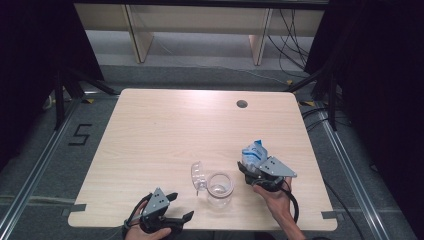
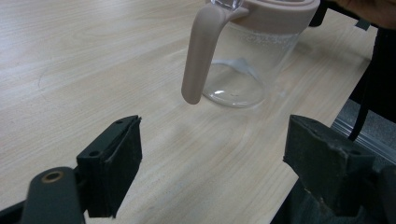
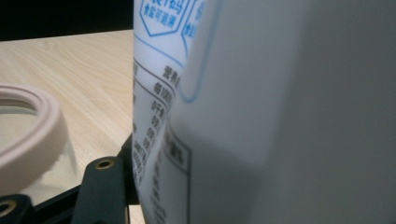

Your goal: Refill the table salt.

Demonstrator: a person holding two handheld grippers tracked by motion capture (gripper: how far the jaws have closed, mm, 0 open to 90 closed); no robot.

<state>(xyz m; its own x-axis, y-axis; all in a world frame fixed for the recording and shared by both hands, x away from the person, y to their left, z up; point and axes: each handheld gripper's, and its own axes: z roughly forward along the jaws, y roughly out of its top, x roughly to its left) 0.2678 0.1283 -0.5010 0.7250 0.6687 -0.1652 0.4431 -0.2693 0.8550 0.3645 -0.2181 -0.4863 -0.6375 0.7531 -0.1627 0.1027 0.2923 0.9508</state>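
A clear glass jug point(image 1: 220, 189) with a pale pink rim and handle stands near the table's front edge, and its clear lid point(image 1: 197, 176) is tipped open to the left. My right gripper point(image 1: 250, 164) is just right of the jug, shut on a white pouch with blue print point(image 1: 255, 151) that stands upright. In the right gripper view the pouch point(image 3: 261, 116) lies against my left finger point(image 3: 102, 186), and the jug's pink rim point(image 3: 37, 126) is at the left. My left gripper point(image 1: 181, 206) rests open at the front edge. In its own view, the jug point(image 2: 243, 70) stands ahead of the empty jaws point(image 2: 210, 154).
The light wooden table point(image 1: 175, 125) has a round cable hole point(image 1: 242, 104) at the back right. Dark curtains flank it. A floor mark "5" point(image 1: 80, 135) lies to the left, and cables point(image 1: 295, 45) and wooden furniture legs stand behind.
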